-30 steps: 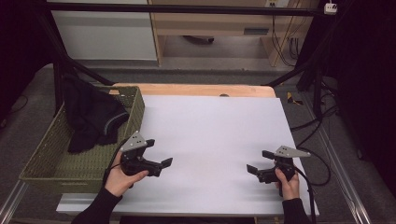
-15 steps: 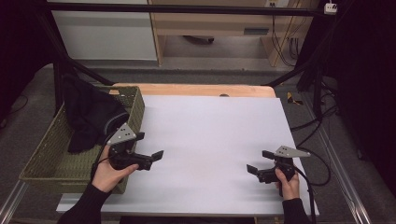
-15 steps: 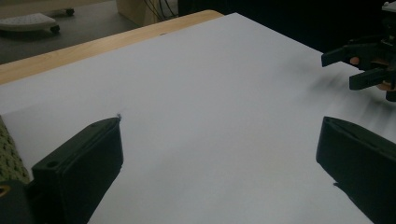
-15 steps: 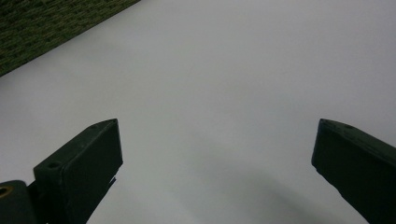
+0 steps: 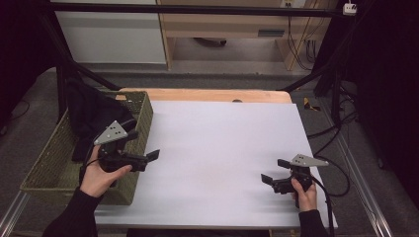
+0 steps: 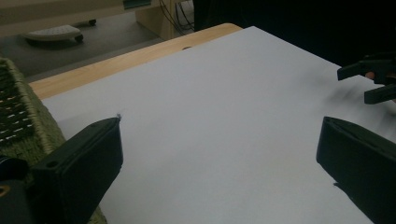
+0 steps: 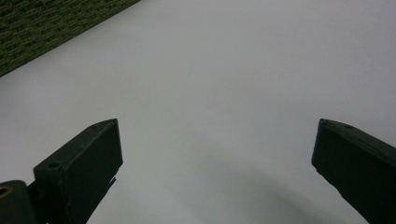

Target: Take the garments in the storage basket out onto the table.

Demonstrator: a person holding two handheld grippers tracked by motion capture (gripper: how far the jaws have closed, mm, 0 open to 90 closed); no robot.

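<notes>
**Left gripper drifts back over the basket while the right one sits idle**

The left gripper (image 5: 150,158) has moved toward the person's left since a second ago: then it hung over the white counter (image 5: 222,143) just inside the wicker basket (image 5: 49,168), half a second ago it was at the basket's near corner, and now its body and the left hand (image 5: 99,175) sit above the basket's right wall. Only the jaw tips reach out over the counter's edge. Its jaws are spread wide with nothing between them; in the left gripper view they frame bare white surface, with the woven green-brown basket wall at the lower left.

A dark cloth (image 5: 91,118) lies bunched in the far end of the basket, draped up over its back rim, well behind the left gripper and not touched by it. It has not shifted across the three moments.

The right gripper (image 5: 272,173) has stayed where it was, low over the counter near the front right corner, held by the right hand (image 5: 304,192). Its jaws are also wide apart and empty, pointing toward the basket side. Its cable (image 5: 341,173) loops off the counter's right edge.
</notes>
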